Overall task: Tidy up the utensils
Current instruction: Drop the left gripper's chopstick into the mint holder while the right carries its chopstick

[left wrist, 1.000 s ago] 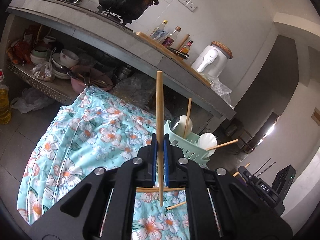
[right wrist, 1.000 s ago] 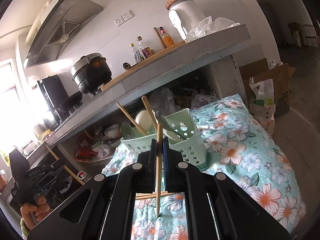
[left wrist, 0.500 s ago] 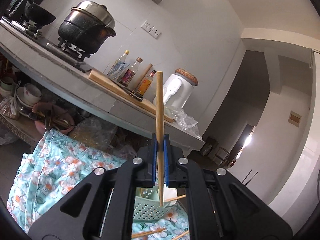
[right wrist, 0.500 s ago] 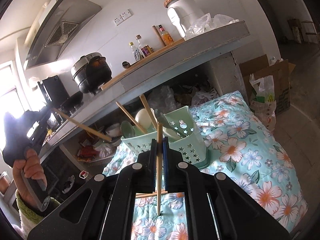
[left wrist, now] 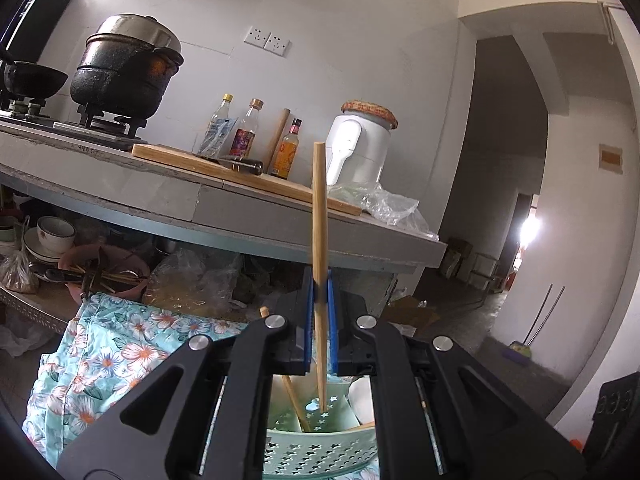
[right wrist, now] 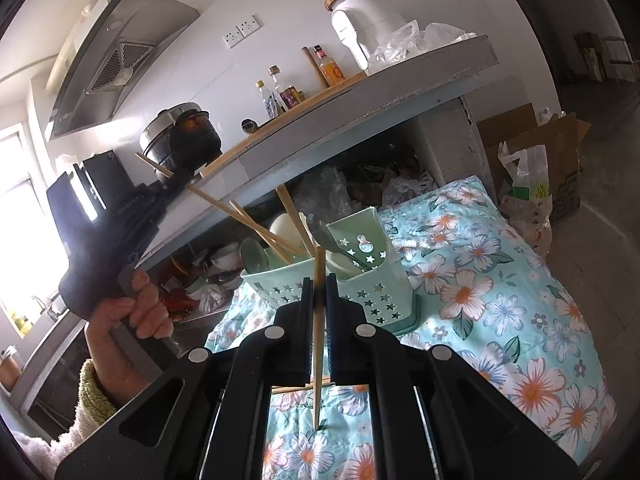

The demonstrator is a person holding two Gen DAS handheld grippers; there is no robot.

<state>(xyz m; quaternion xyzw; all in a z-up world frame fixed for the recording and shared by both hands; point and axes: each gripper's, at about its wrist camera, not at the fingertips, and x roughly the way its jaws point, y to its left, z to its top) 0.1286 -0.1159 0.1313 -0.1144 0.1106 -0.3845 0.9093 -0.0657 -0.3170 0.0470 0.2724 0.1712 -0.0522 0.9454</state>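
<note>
Two black hand-held grippers each pinch one long wooden chopstick: the left hand-held gripper holds its chopstick with the low tip inside the pale green star-holed plastic utensil basket, while the right hand-held gripper holds its chopstick upright just in front of that basket, above the flowery blue cloth.

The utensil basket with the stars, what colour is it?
The basket is pale mint green, clearest in the right wrist view.
</note>
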